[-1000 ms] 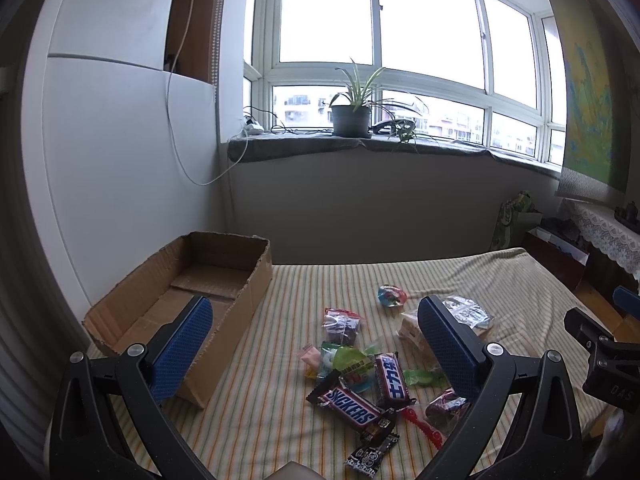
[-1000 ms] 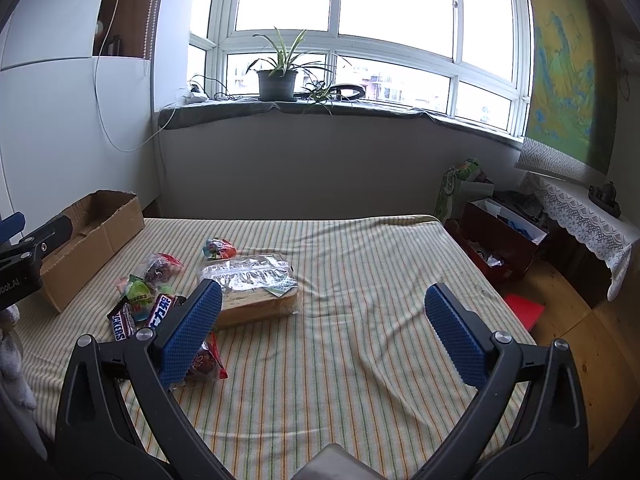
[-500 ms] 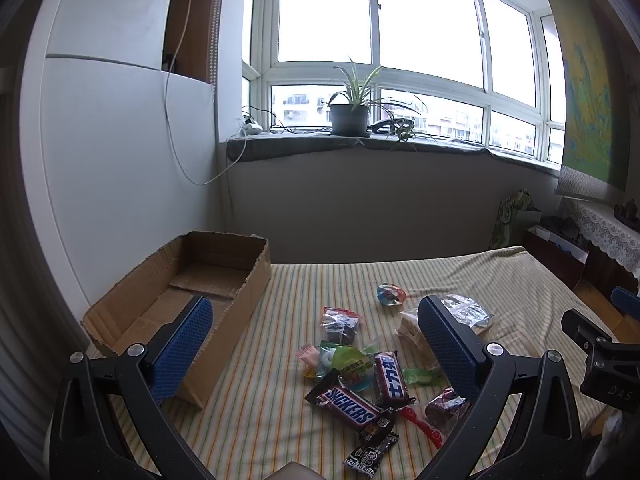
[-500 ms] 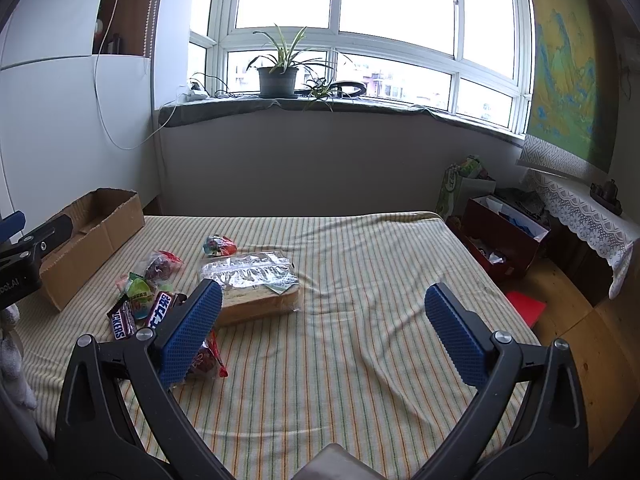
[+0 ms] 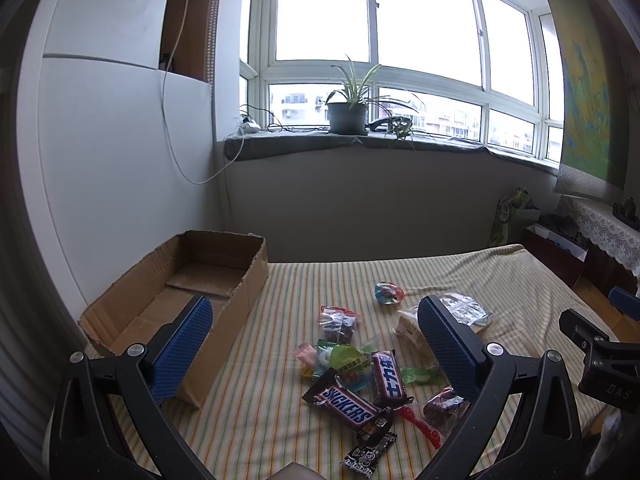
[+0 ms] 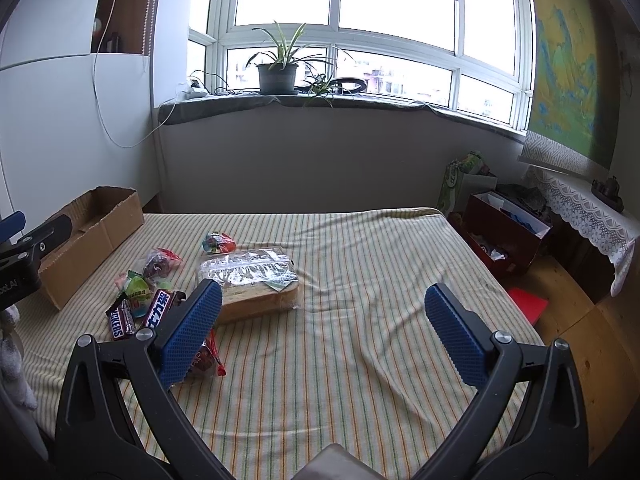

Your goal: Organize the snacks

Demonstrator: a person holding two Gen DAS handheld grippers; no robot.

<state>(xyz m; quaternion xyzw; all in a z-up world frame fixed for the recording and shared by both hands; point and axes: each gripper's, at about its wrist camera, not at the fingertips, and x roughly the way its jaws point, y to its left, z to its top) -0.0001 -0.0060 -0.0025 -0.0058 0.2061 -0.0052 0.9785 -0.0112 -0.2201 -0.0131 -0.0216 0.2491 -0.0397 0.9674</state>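
Both grippers hang above the bed [image 6: 360,300], wide open and holding nothing: left gripper [image 5: 316,338], right gripper [image 6: 323,312]. The bright snacks [image 5: 360,372] lie piled beside the box [image 5: 208,276].

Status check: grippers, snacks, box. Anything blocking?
Left gripper open, empty. Right gripper open, empty. Snacks piled loose on the striped cover, none in the cardboard box. Nothing between pile and box.
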